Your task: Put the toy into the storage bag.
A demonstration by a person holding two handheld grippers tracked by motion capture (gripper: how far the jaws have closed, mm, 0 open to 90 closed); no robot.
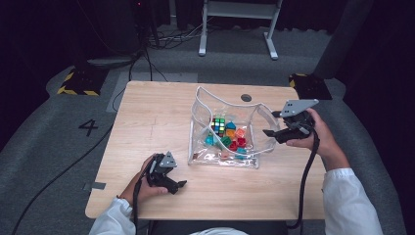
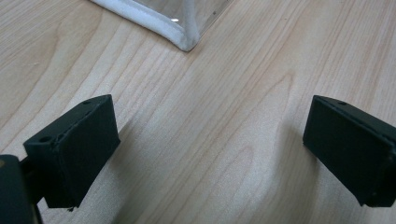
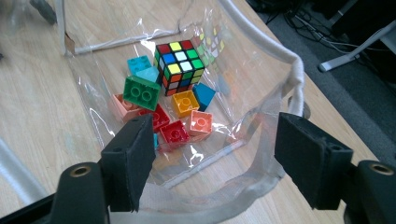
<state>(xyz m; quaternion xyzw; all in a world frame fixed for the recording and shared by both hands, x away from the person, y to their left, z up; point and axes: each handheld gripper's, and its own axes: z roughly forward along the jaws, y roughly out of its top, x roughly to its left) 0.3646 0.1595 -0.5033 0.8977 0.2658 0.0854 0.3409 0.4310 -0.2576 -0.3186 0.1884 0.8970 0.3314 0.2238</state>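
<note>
A pale wooden table (image 1: 147, 127) stands on grey carpet in a dark room, and nearly everything on it sits inside one clear plastic bag (image 1: 201, 105) near the middle. The right gripper (image 1: 272, 135) hangs at the bag's right rim, its jaws spread wide with the white-edged rim (image 3: 261, 186) lying loosely between them, the pads not pressing on it. The left gripper (image 1: 180, 186) rests low on the table short of the bag's near left corner (image 2: 186, 43), jaws also wide apart and empty. Inside the bag lie a puzzle cube (image 3: 180, 65) and a heap of toy bricks (image 3: 173, 114) in green, red, orange and teal, just in front of the cube. No brick lies outside the bag, so the filling looks done; judging by the gaping mouth, closing or moving the bag is what remains. Beyond the bag, a round cable hole (image 1: 246, 97) marks the tabletop, and cables (image 1: 171, 36) and a white frame (image 1: 238, 22) stand on the floor past it.
</note>
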